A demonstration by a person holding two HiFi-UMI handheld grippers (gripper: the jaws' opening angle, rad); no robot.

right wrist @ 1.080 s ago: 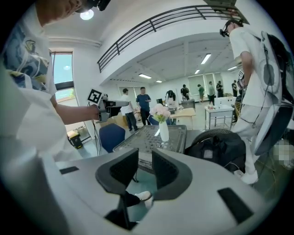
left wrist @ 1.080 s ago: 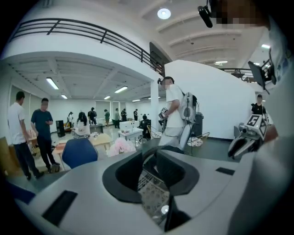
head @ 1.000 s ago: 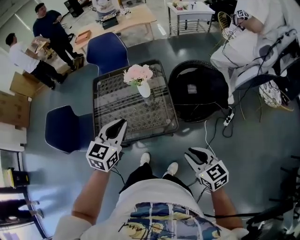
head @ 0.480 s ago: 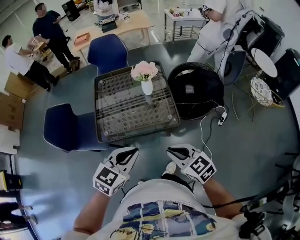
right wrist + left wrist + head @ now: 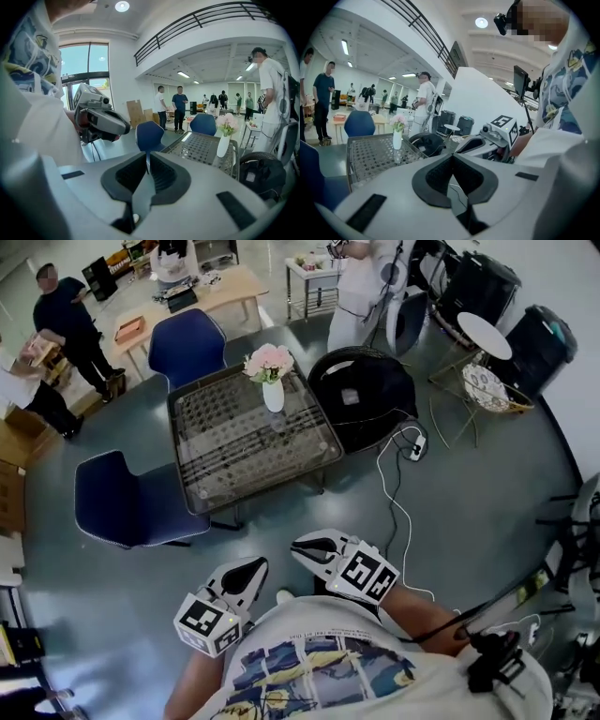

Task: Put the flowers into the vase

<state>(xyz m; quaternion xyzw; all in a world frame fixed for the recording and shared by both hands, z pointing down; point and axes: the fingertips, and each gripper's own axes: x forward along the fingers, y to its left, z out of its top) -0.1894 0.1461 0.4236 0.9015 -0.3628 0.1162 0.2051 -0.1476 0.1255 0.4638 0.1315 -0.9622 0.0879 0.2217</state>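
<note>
The floor (image 5: 291, 517) before the glass table (image 5: 234, 446) is open; blue chairs (image 5: 131, 507) (two) close its left and far sides, a black round seat (image 5: 361, 390) its right; a vase (image 5: 273, 396) stands on it.

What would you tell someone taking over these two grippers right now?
Left gripper: shut, empty.
Right gripper: shut, empty.
Both are held close to the person's body, apart from the table.
Flowers stand in the vase, upright near the table's far edge.
Done: flowers are in.
Left: nothing that I can see.
</note>
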